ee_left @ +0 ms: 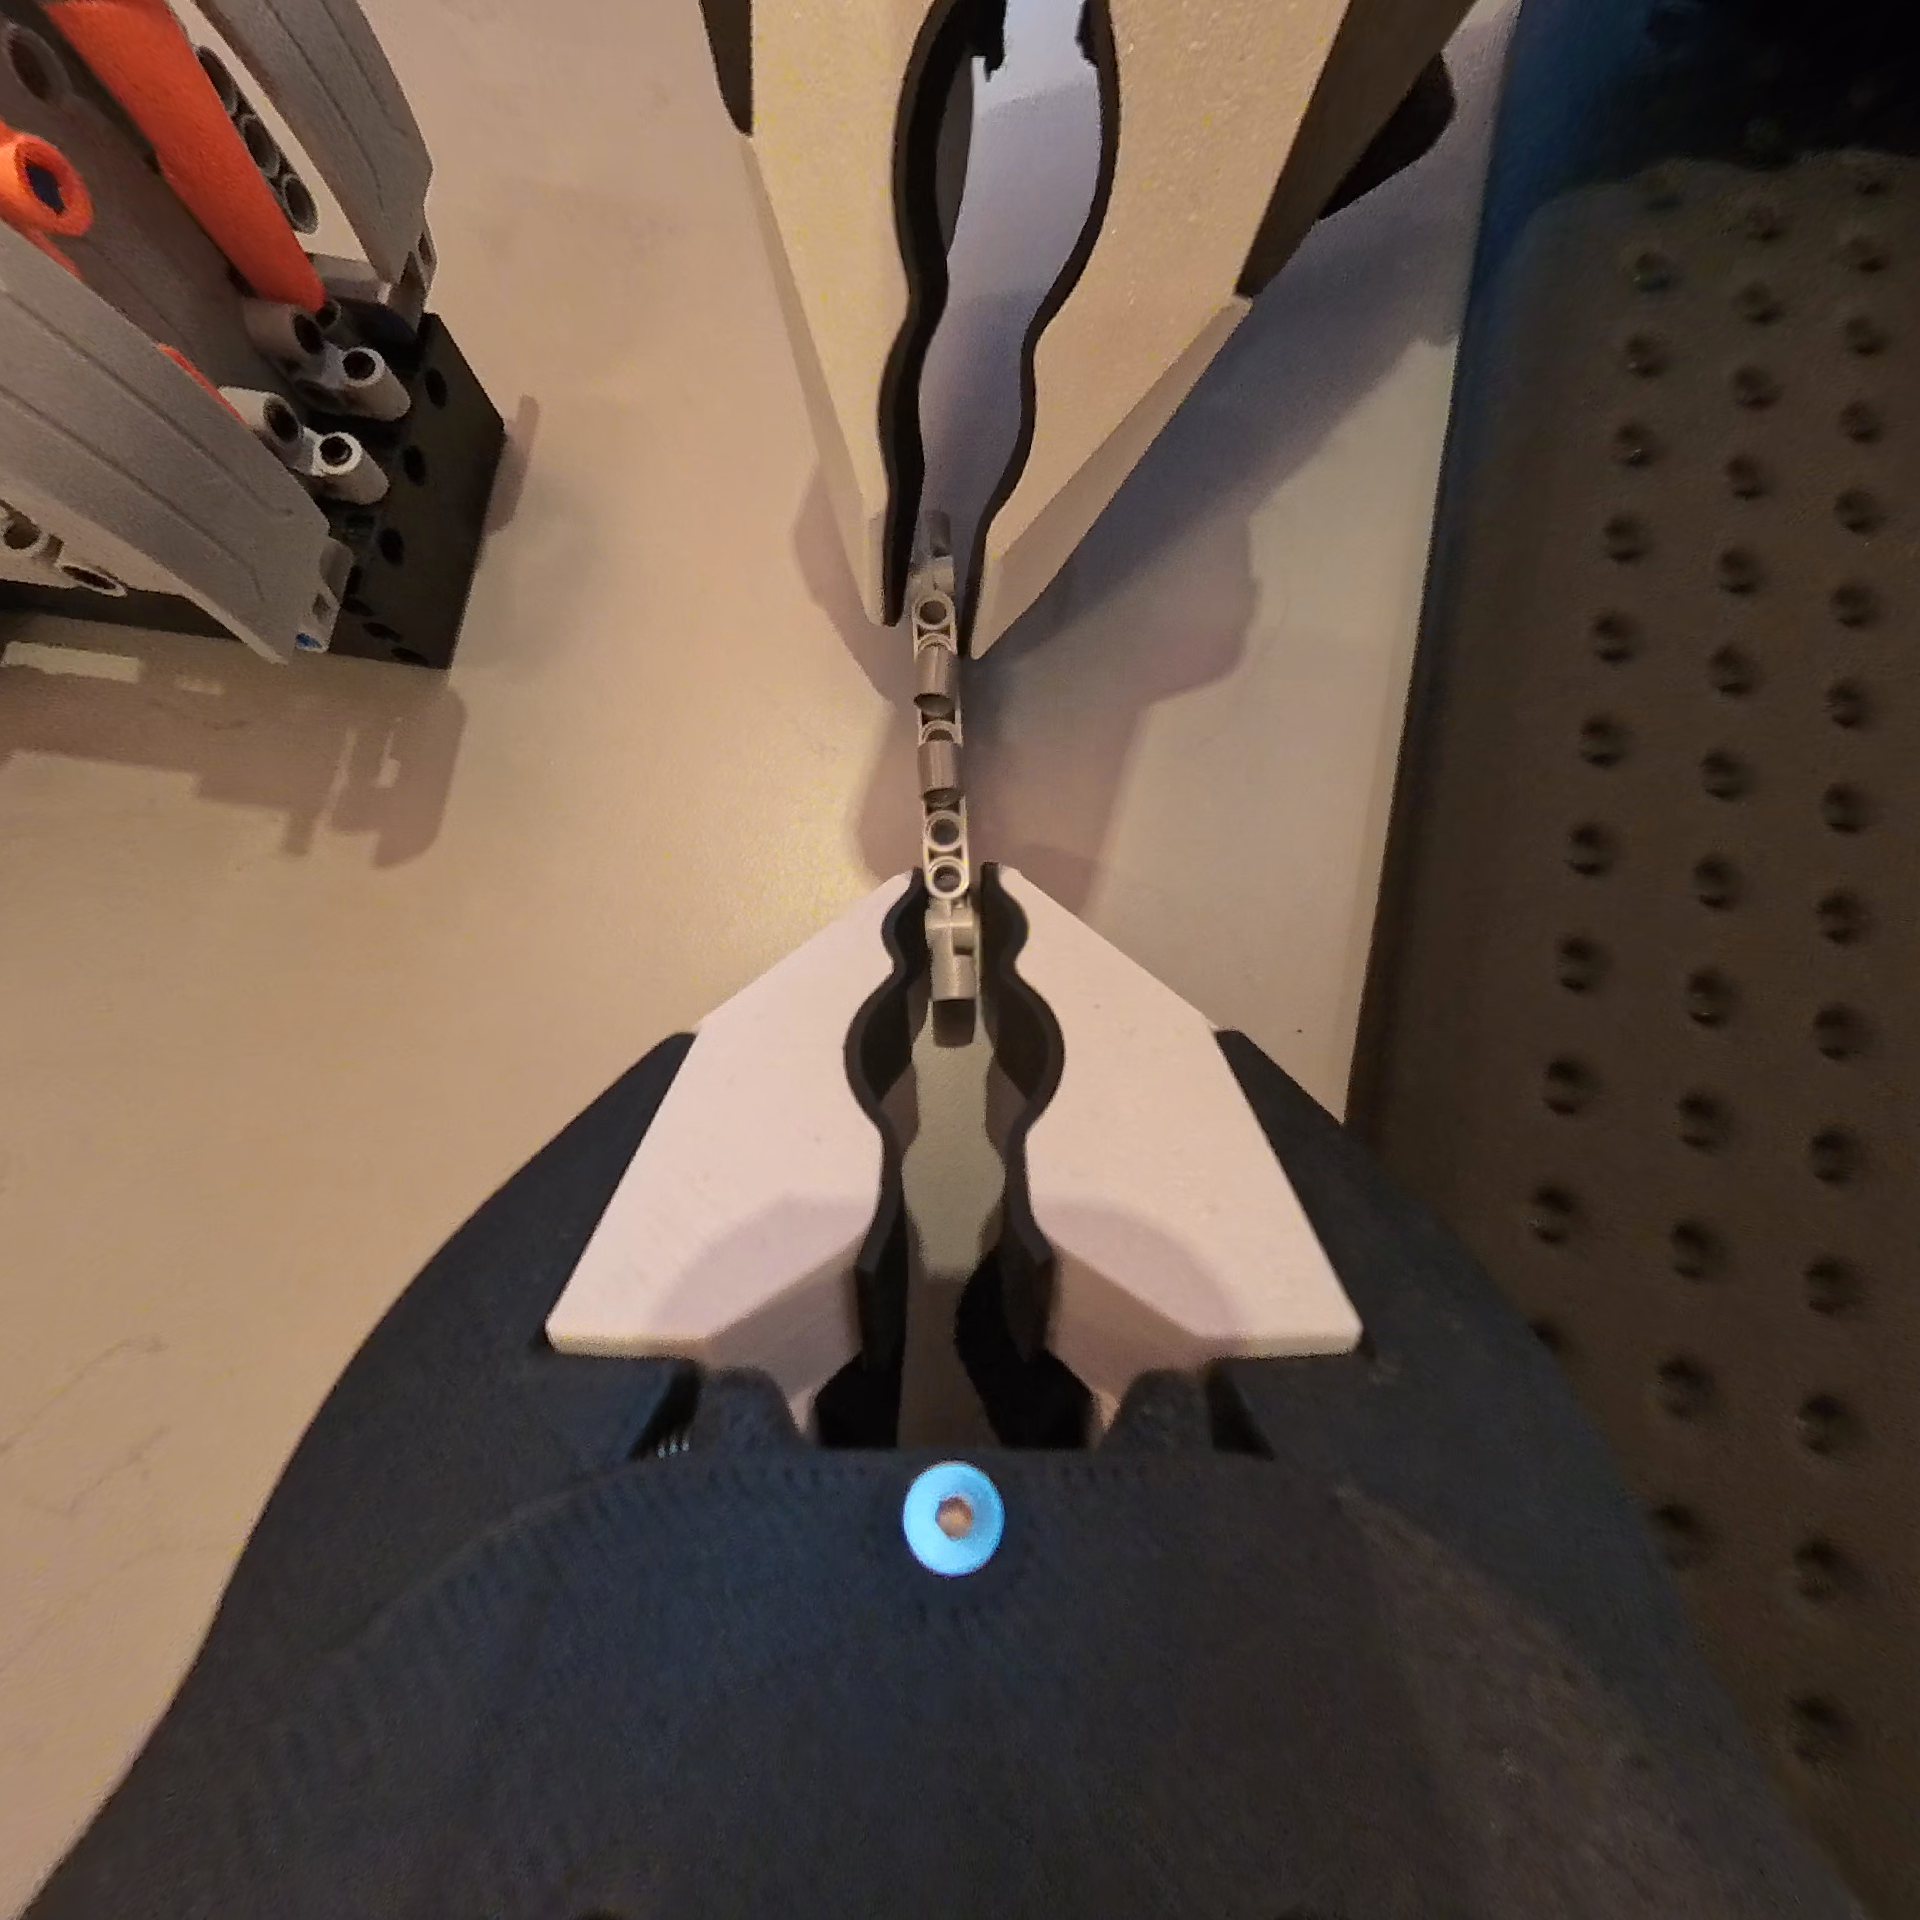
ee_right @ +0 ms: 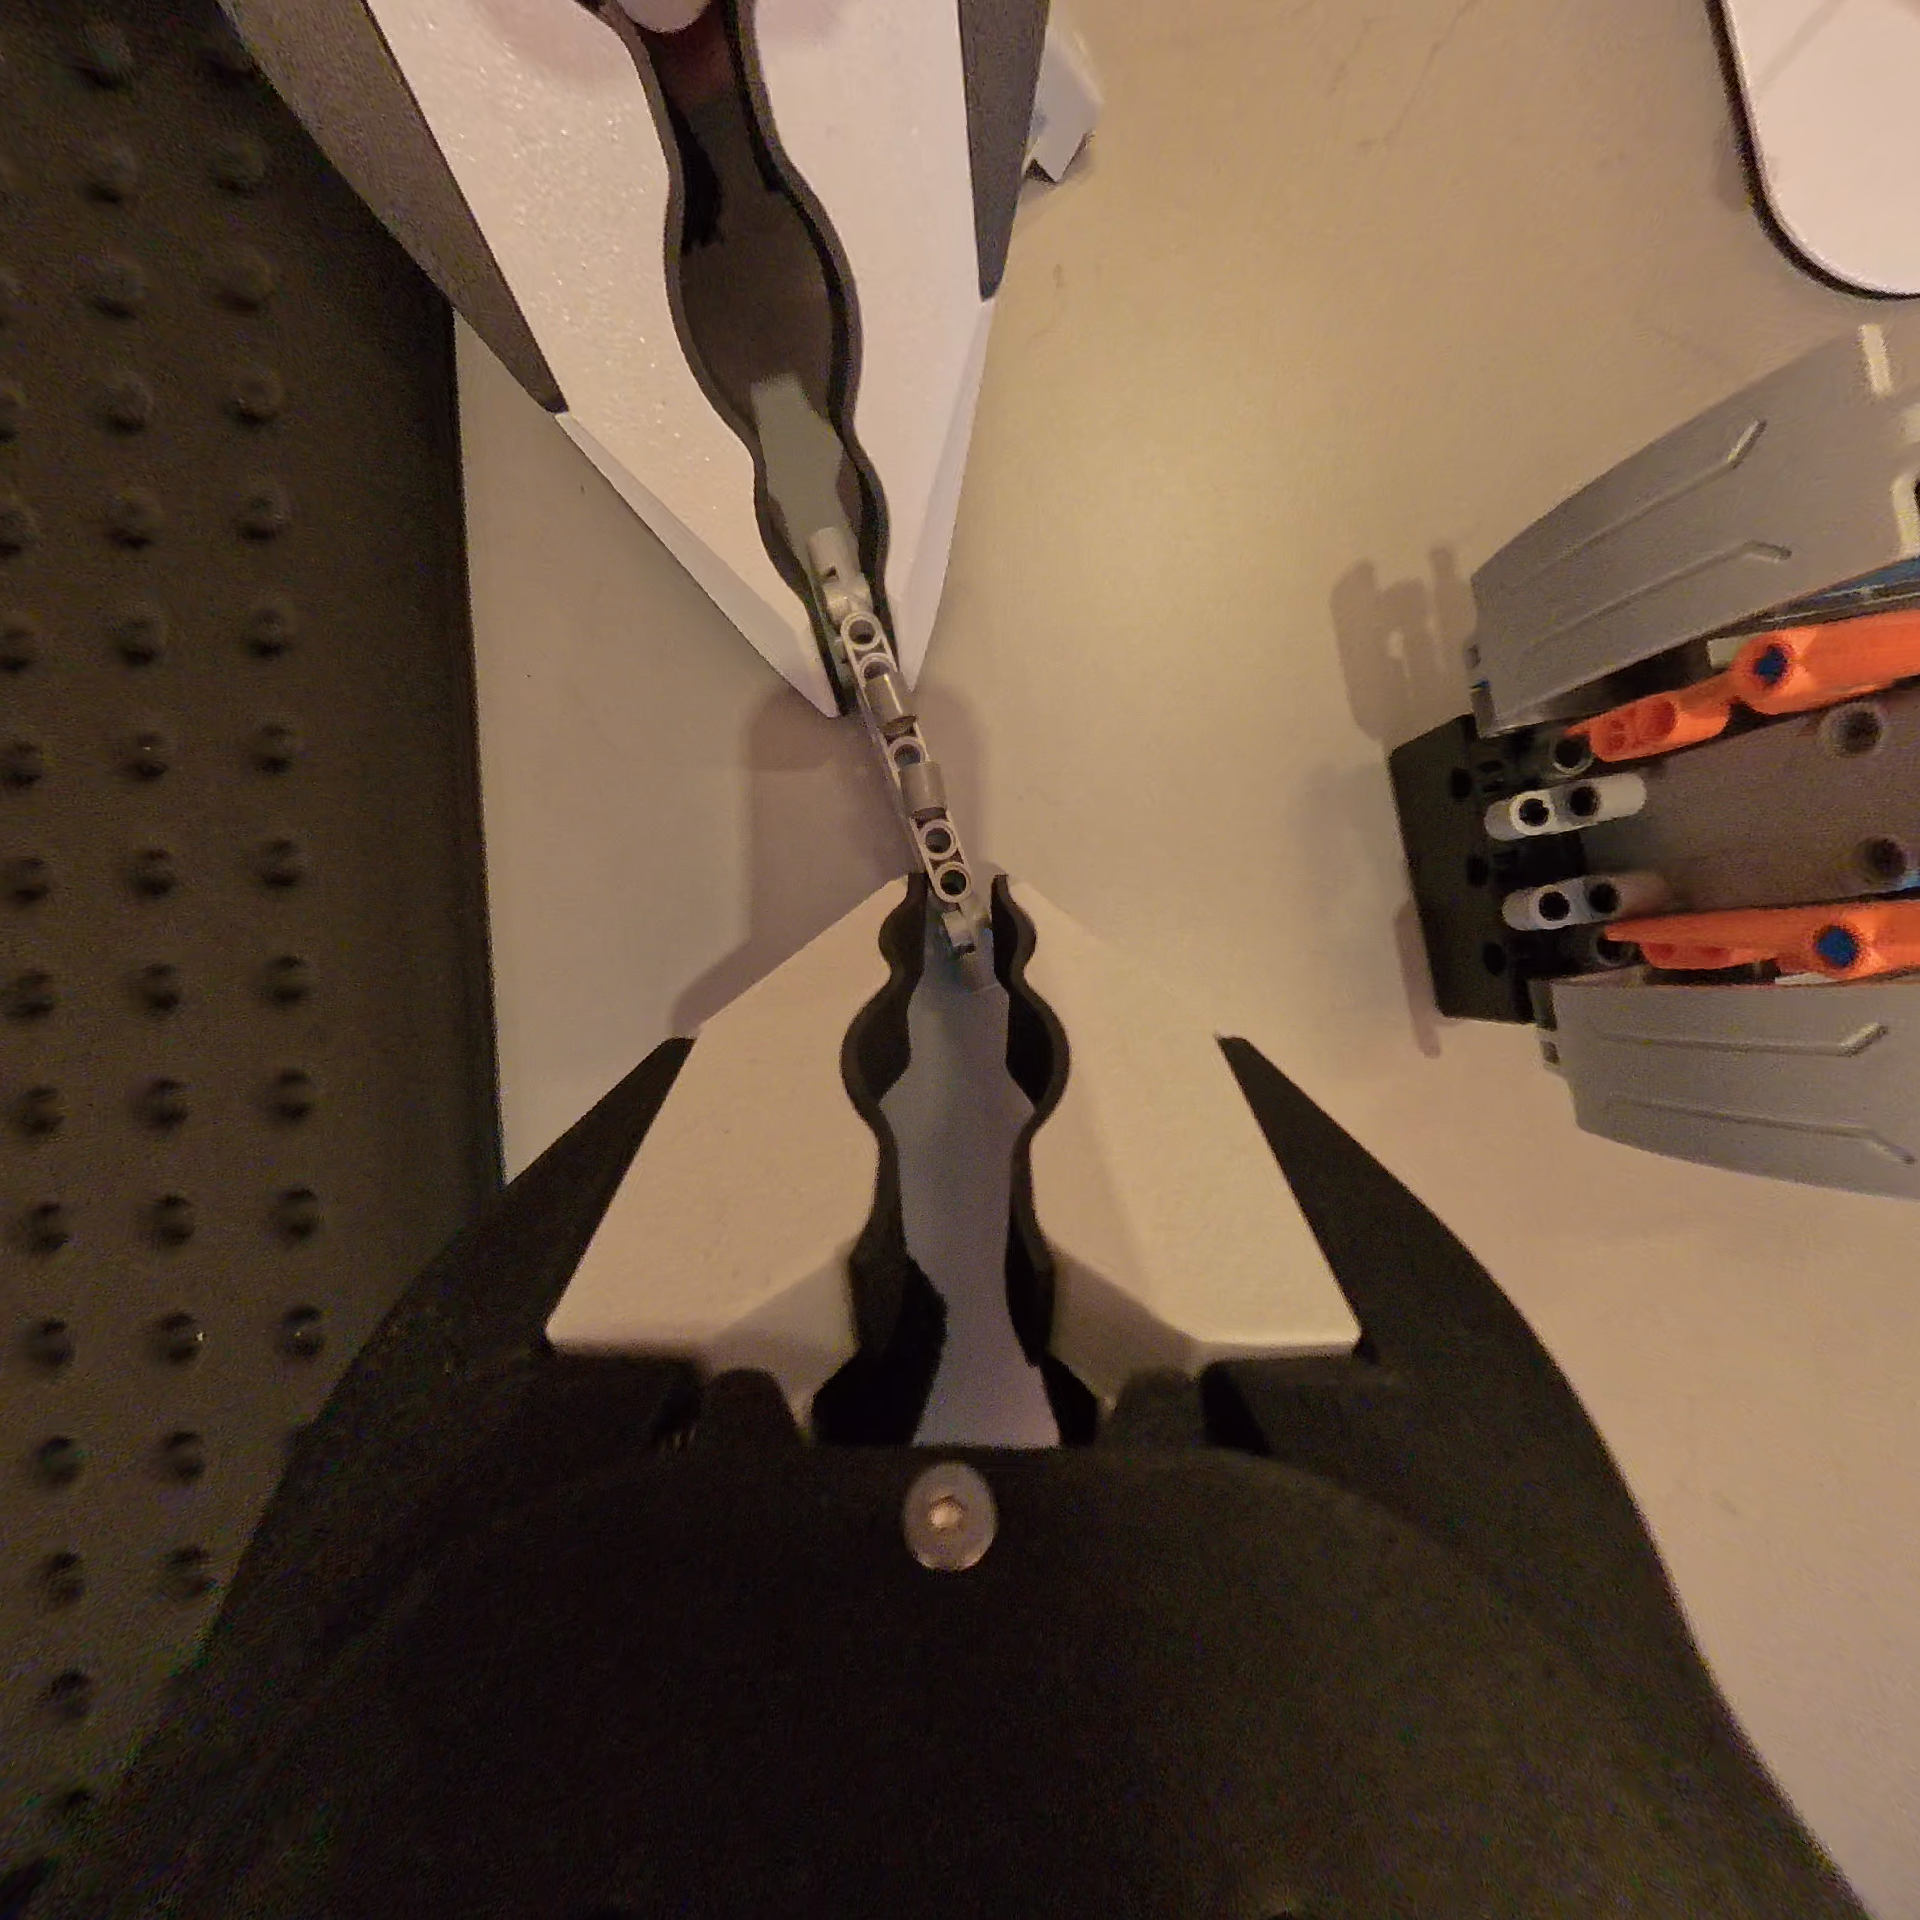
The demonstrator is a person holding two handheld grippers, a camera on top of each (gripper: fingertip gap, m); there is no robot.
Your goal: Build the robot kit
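A: Two grippers, one thin grey piece between them. The left gripper [ee_left: 943, 904] has its white fingers drawn in tight on the near end of a slim grey beam assembly [ee_left: 938, 748] — a chain of small pin-holed links and sleeves.

B: And the far end?

A: Pinched by the right gripper [ee_left: 928, 592], which comes in from the opposite side, tips facing the left one's. From the right wrist view it is the same in mirror: the right gripper [ee_right: 954, 909] is clamped on the near end of the beam assembly [ee_right: 909, 774], and the left gripper [ee_right: 868, 644] grips the far end.

B: Is the piece straight?

A: Nearly. In the right wrist view it runs at a slight slant from one pair of tips to the other. It hangs above the pale tabletop [ee_left: 260, 1039]; whether it touches the surface I cannot tell, though its shadow falls just beside it.

B: What else is near?

A: A brick-built model [ee_right: 1683, 831] — grey curved panels, orange tubes, a black block at its end with short grey connectors poking out — sits on the tabletop [ee_right: 1195, 468], well apart from the grippers. On the other side lies a dark studded baseplate [ee_left: 1714, 831], its edge close to the beam. A white rounded object [ee_right: 1829, 135] shows at one corner of the right wrist view.
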